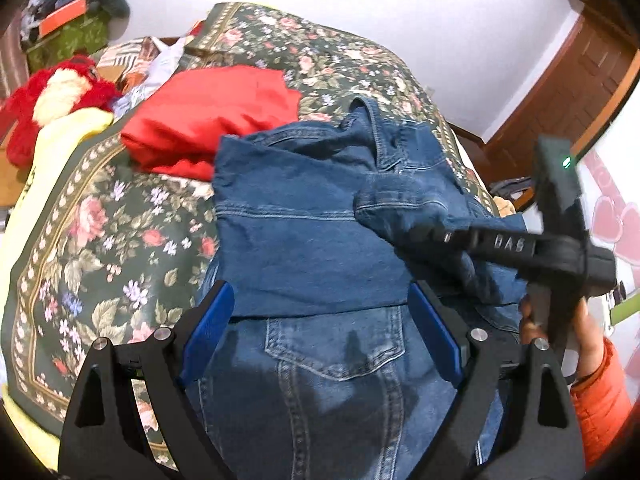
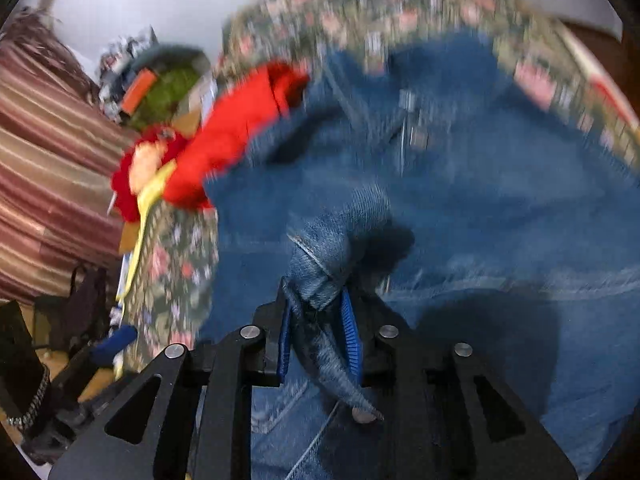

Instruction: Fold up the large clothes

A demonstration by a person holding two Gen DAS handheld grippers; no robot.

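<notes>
Item: denim jeans (image 1: pixel 304 240), large, blue, lying on a bed under a floral bedspread (image 1: pixel 100 240). Partly folded; an upper layer lies across the seat, whose back pocket shows below it. Waistband end toward the far side of the bed.

Left gripper (image 1: pixel 320 328): jaws spread wide, poised above the denim just over the back pocket, nothing between the blue pads.

Right gripper (image 2: pixel 316 328): jaws drawn nearly together, pinching a bunched fold of denim, probably a hem or leg end, though heavy blur in the right wrist view makes this uncertain. A hand (image 1: pixel 588 340) in an orange sleeve carries it.

Handling: heavy, thick cloth, soft but with stiff seams; it should hold a crease and drape slowly, not slip. Judged best taken at the seamed edges, hem or waistband, where layers are doubled and the pads bite firmly; a mid-panel pinch would likely lift a single layer only.

Adjacent: red garment (image 1: pixel 208 128), folded, touching the jeans' far left edge; red plush toy (image 1: pixel 56 96) beyond it.
</notes>
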